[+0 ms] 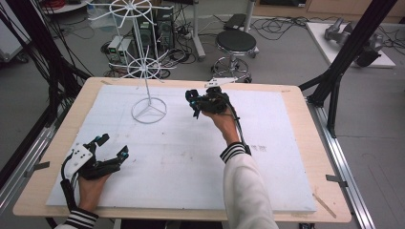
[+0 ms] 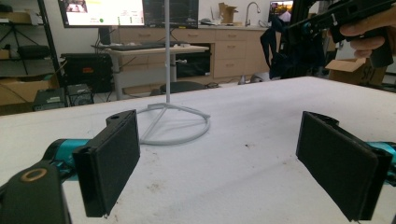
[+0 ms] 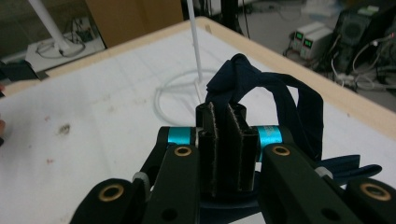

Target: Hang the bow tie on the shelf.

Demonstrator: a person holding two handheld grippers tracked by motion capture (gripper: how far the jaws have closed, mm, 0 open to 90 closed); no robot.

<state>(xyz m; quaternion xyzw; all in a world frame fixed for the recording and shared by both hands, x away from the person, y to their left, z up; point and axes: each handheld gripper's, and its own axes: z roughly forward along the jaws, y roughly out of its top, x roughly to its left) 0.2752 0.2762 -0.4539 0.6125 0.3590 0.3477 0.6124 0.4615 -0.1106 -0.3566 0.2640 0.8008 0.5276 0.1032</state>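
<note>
A white wire rack [image 1: 143, 67] with spoked rings stands on its round base [image 1: 149, 110] at the back left of the white board [image 1: 181, 157]. Just right of it, my right gripper [image 1: 192, 101] is held above the board, shut on a dark navy cloth strap [image 3: 280, 100] that loops out beyond the jaws and hangs down. In the right gripper view the gripper [image 3: 227, 116] points at the rack's pole [image 3: 195, 42]. My left gripper [image 1: 113, 145] rests at the front left, open and with nothing between its pads [image 2: 112, 163]; it faces the rack base [image 2: 175, 123] and the navy strap [image 2: 280, 46].
The white board lies on a wooden table [image 1: 305, 124]. A black stool [image 1: 236, 43], cables and electronics boxes sit on the floor behind the table. Black frame posts [image 1: 348, 47] stand at both sides.
</note>
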